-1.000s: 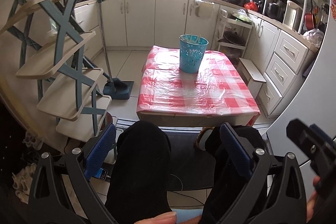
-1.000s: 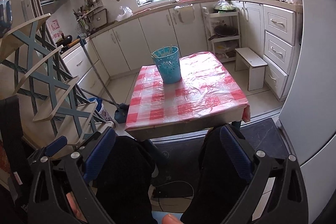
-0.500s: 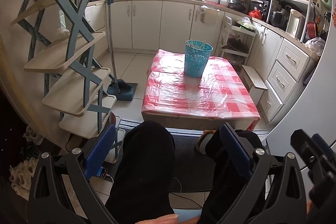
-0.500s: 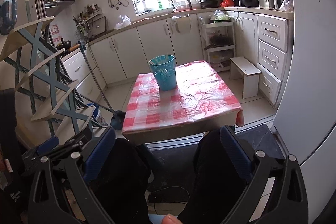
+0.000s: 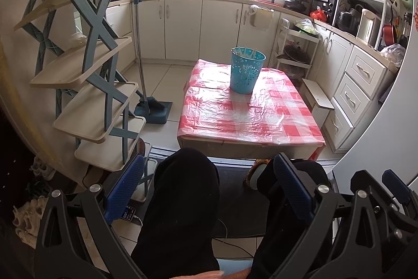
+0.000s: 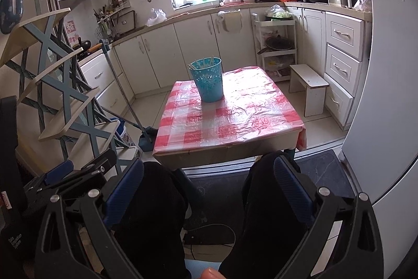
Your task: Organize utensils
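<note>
A turquoise perforated bin (image 5: 247, 69) stands on a low table with a red-and-white checked plastic cloth (image 5: 250, 119); several pale chopsticks (image 5: 245, 52) stick up inside it. It also shows in the right wrist view (image 6: 208, 79), with the chopsticks (image 6: 202, 64) and the cloth (image 6: 230, 119). My left gripper (image 5: 209, 187) is open and empty, held low above the person's black-trousered knees, well short of the table. My right gripper (image 6: 209, 187) is open and empty, likewise held back. The right gripper also shows at the left view's lower right (image 5: 386, 190), the left gripper at the right view's lower left (image 6: 78, 171).
A blue-and-cream tiered shelf rack (image 5: 86, 85) stands left of the table, with a broom and dustpan (image 5: 154, 109) beside it. A small white stool (image 5: 316, 101) and white cabinets (image 5: 358, 85) are to the right. A white fridge side (image 6: 386, 96) is close on the right.
Both grippers have drawn back and up from the table; the bin looks smaller and farther, and the chopsticks inside it now show. Both stay open.
</note>
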A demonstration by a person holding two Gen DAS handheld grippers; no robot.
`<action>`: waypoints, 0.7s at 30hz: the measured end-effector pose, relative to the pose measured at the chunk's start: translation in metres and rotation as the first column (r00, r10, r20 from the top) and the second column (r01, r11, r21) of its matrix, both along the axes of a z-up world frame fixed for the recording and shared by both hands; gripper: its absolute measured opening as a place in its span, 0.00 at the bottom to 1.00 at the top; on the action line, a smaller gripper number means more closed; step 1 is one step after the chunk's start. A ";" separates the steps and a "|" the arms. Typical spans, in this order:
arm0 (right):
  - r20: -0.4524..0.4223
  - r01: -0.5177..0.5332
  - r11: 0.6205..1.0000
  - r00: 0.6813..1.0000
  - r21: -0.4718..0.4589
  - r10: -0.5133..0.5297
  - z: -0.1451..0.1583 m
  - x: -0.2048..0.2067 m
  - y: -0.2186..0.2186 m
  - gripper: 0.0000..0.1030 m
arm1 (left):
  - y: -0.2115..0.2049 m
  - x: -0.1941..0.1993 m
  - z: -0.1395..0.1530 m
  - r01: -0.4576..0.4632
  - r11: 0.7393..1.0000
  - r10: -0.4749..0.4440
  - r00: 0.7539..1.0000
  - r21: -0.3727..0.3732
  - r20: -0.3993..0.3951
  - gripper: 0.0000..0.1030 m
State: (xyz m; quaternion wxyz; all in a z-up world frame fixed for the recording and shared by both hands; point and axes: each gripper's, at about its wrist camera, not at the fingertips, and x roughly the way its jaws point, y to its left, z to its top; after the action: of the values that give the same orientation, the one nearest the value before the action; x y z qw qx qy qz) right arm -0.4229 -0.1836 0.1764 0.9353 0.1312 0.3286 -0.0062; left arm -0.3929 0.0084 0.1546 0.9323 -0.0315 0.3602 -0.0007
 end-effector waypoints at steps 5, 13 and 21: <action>0.006 0.001 1.000 1.000 0.000 -0.001 0.000 -0.003 -0.001 0.93 | -0.001 0.000 0.000 -0.002 1.000 0.002 1.000 0.007 0.003 0.92; 0.014 0.006 1.000 1.000 0.001 -0.006 0.002 -0.006 -0.003 0.93 | -0.002 -0.001 0.000 -0.002 1.000 0.002 1.000 0.021 0.004 0.92; 0.012 0.005 1.000 1.000 0.003 -0.005 0.002 -0.007 -0.005 0.93 | -0.005 0.000 -0.002 -0.001 1.000 0.001 1.000 0.031 -0.002 0.92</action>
State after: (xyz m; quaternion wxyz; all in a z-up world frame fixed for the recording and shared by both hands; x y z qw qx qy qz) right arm -0.4295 -0.1883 0.1782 0.9371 0.1333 0.3226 -0.0072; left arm -0.3933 0.0038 0.1528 0.9323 -0.0171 0.3612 0.0054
